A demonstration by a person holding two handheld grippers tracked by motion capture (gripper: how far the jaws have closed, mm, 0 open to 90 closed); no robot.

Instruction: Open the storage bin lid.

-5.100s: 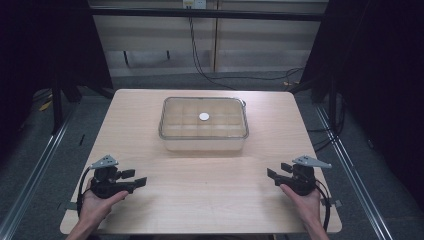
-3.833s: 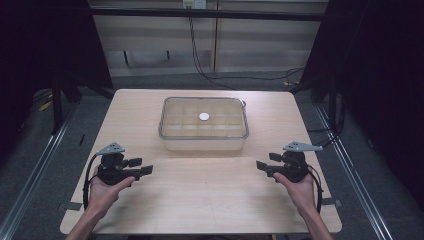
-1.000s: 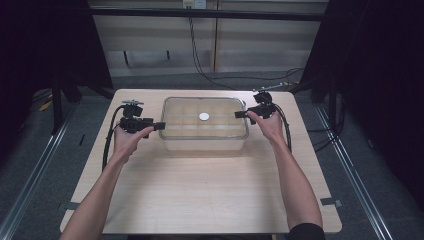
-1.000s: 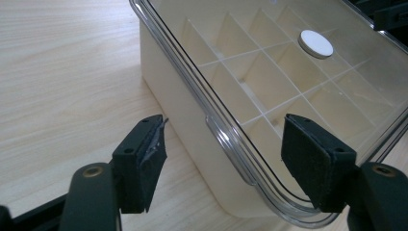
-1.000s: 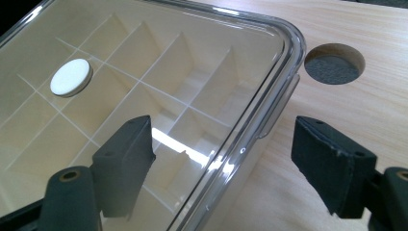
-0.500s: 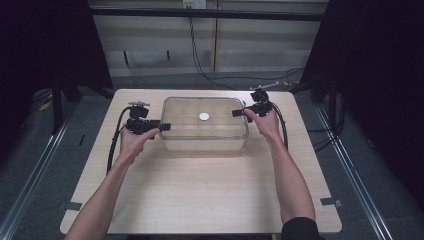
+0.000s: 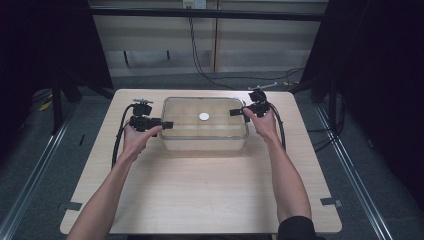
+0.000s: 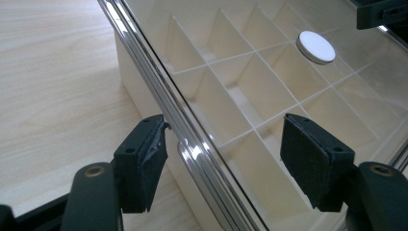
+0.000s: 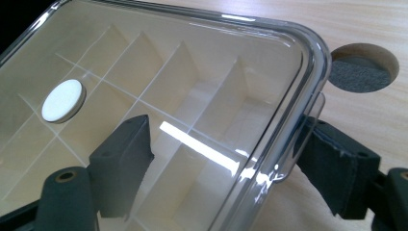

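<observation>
The box (image 7: 204, 125) sits on the far half of the table (image 7: 200, 195), its clear lid (image 8: 269, 82) on, with a white disc (image 7: 204, 116) at the lid's middle. Compared with a few seconds ago, both hands are seen brought up from the near corners of the table to the box's two ends. The left gripper (image 7: 167, 125) is now set at the left end, the right gripper (image 7: 235, 112) at the right end. In the left gripper view, the jaws are seen straddling the lid's rim, one outside and one over the lid. They have just been opening, and they stand apart with the rim between them, apparently not pressed. In the right gripper view, the jaws likewise stand apart around the lid's edge and its small tab (image 9: 308, 130). The outer pad (image 9: 337, 168) may be brushing the tab, though the clear plastic makes this hard to judge. A round hole (image 9: 365, 67) in the table is seen just beyond the box's corner. From this placement, a two-sided grip on the lid is judged to be the step in hand; nothing is clamped yet, so closing on both rims would come first
</observation>
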